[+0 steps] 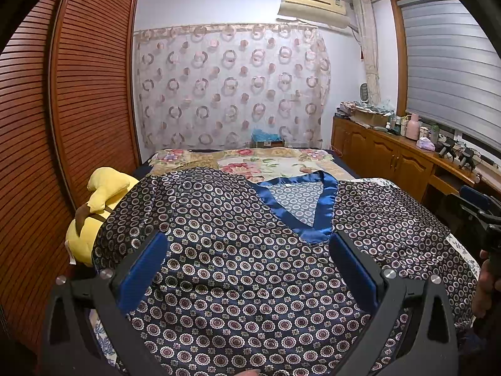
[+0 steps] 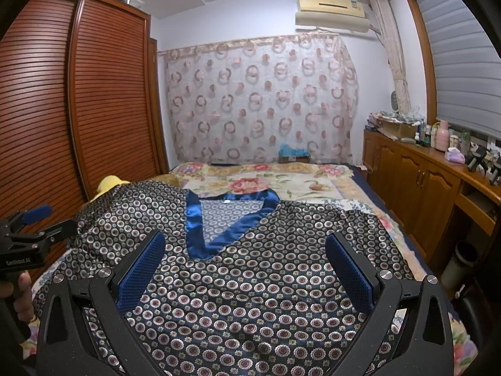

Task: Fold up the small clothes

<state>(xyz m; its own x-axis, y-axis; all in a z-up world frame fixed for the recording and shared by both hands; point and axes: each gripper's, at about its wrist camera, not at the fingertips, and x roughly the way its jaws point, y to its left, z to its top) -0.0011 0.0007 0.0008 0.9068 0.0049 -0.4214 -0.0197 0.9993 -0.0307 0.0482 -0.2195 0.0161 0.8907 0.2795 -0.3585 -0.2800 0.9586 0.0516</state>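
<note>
Shirt: lies flat on my bed, no fold made.
Left gripper, right gripper: both spread wide, empty.

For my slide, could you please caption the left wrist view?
Open left gripper hovers over a patterned navy top spread flat on the bed.

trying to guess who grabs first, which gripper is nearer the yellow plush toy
Left. The left gripper hovers over the shirt on the yellow plush toy side; the right gripper is across the neckline.
</note>
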